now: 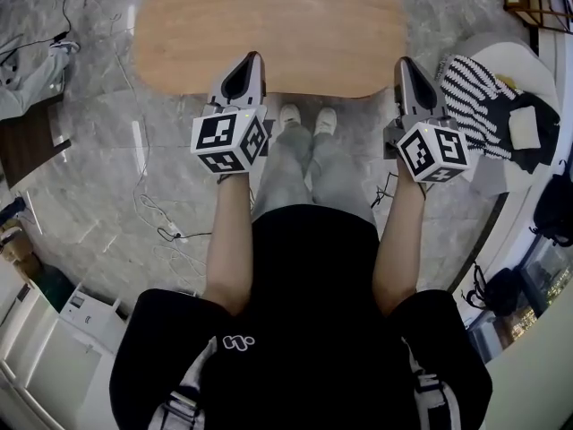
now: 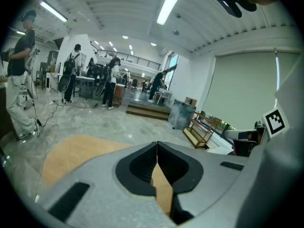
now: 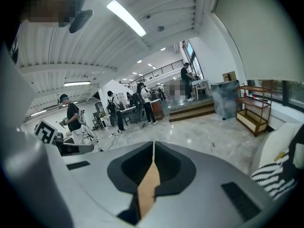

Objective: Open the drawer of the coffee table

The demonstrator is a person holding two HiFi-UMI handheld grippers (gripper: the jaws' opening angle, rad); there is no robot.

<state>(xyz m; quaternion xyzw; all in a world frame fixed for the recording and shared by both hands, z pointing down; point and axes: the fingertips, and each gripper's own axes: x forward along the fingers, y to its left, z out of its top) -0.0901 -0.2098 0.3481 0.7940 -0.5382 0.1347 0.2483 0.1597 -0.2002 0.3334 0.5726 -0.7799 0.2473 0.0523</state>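
Observation:
The coffee table (image 1: 269, 25) has an oval, light wooden top and stands on the marble floor just beyond the person's feet. No drawer shows in any view. My left gripper (image 1: 253, 56) hovers over the table's near edge at the left, jaws shut with nothing between them. My right gripper (image 1: 405, 61) hangs at the table's near right corner, also shut and empty. In the left gripper view the tabletop (image 2: 76, 153) lies below and left of the shut left gripper (image 2: 157, 144). In the right gripper view only a sliver of wood shows under the shut right gripper (image 3: 153, 144).
A white seat (image 1: 524, 70) with a black-and-white striped cushion (image 1: 474, 92) stands right of the table. Cables (image 1: 161, 213) trail over the floor at the left. A wooden rack (image 2: 202, 127) stands by the far wall. Several people (image 2: 19, 75) stand in the background.

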